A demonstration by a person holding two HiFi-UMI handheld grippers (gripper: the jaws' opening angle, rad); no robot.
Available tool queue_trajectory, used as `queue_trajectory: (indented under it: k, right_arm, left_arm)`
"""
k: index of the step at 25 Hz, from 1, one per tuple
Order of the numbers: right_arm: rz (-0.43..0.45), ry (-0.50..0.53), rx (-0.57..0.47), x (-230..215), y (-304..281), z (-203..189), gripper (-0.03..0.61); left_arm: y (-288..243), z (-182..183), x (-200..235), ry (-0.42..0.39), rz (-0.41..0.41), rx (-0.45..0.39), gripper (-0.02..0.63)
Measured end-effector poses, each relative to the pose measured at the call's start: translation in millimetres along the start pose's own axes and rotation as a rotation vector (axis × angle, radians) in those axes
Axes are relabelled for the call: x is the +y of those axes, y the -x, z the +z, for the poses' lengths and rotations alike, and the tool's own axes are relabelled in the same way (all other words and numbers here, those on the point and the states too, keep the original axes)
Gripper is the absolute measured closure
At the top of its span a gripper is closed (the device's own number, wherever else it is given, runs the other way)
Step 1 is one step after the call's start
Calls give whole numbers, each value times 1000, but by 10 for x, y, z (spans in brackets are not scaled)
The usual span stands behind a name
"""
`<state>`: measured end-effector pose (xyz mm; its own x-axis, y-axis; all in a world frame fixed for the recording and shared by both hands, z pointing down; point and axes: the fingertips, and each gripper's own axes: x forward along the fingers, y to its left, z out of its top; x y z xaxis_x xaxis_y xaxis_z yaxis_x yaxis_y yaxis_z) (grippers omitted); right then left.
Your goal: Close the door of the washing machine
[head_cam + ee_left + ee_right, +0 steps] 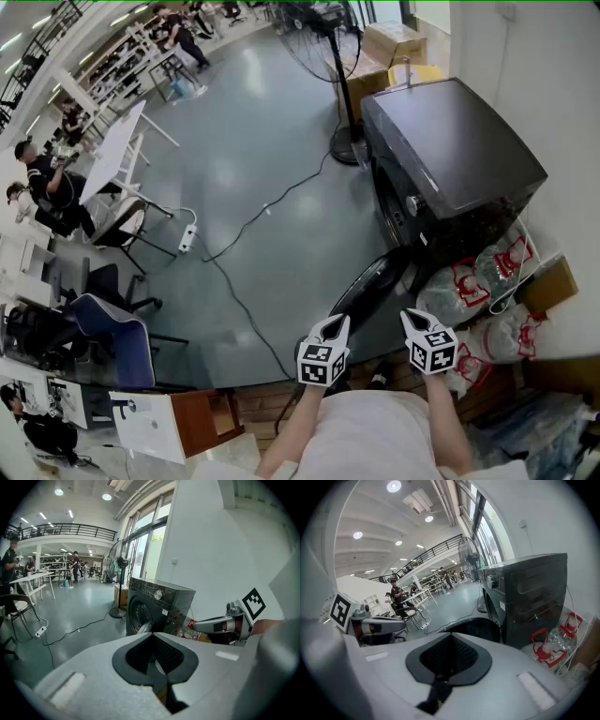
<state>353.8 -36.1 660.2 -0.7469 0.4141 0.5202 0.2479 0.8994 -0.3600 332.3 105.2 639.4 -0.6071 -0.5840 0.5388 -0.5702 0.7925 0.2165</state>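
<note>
The dark washing machine (450, 159) stands against the right wall, and its round door (370, 286) hangs open toward me. My left gripper (328, 330) and right gripper (422, 328) hover side by side just short of the door, both shut and empty, touching nothing. In the left gripper view the machine (159, 604) faces me with the door (143, 627) edge-on beyond my closed jaws (154, 637); the right gripper (213, 625) shows at the right. In the right gripper view the door (476, 627) lies just past the closed tips (449, 637), beside the machine (529, 602).
Plastic bags with red handles (473, 281) are piled right of the machine. A standing fan (342, 94) and cardboard boxes (394, 42) stand behind it. A cable (253, 220) and power strip (187, 237) run across the grey floor. Chairs, tables and people are at far left.
</note>
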Motion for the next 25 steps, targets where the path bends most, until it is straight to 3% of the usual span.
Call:
queue_trajectory:
  k: [11,25]
  right_arm:
    - [-25,-7,-5,-65,70,-39,578]
    - [23,-41,-15,10,39,-46,578]
  left_arm:
    - [-84,-148,24,-2,-7,29,608]
    - [-274,-258,143,-33,1,71,600]
